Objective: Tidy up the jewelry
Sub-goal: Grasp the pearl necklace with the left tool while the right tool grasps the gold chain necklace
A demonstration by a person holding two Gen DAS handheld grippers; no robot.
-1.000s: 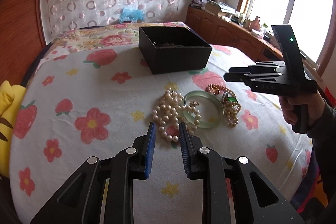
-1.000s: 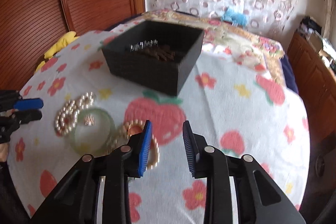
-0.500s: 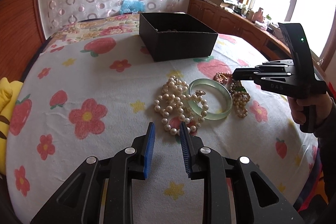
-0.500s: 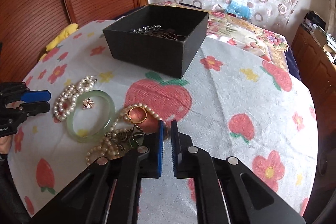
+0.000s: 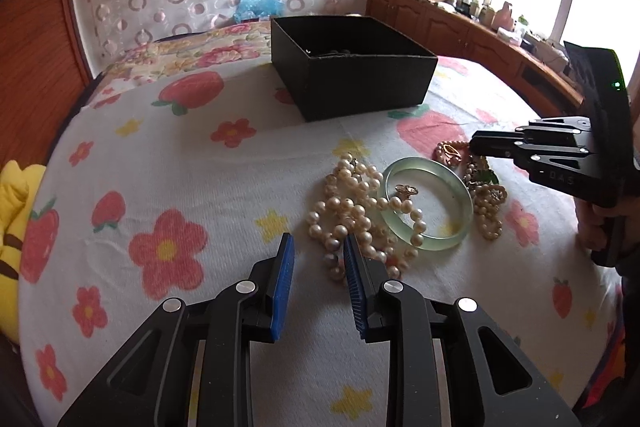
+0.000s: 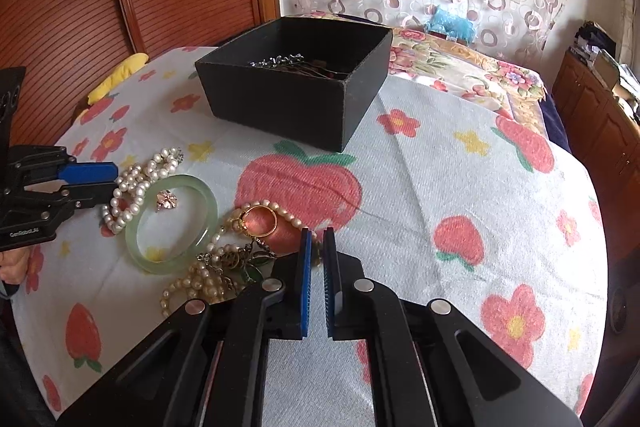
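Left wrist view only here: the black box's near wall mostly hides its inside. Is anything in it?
Observer: Yes. The right wrist view shows a silver chain and thin dark pins lying in the black box.
Operator: Is the right gripper holding anything? I see it only side-on.
Observer: No. The right gripper has its jaws almost together with nothing between them, its tips just right of the gold ring.

The left gripper hangs with jaws apart at the near edge of the white pearl necklace, which overlaps the green bangle on the bed; the black box sits beyond.
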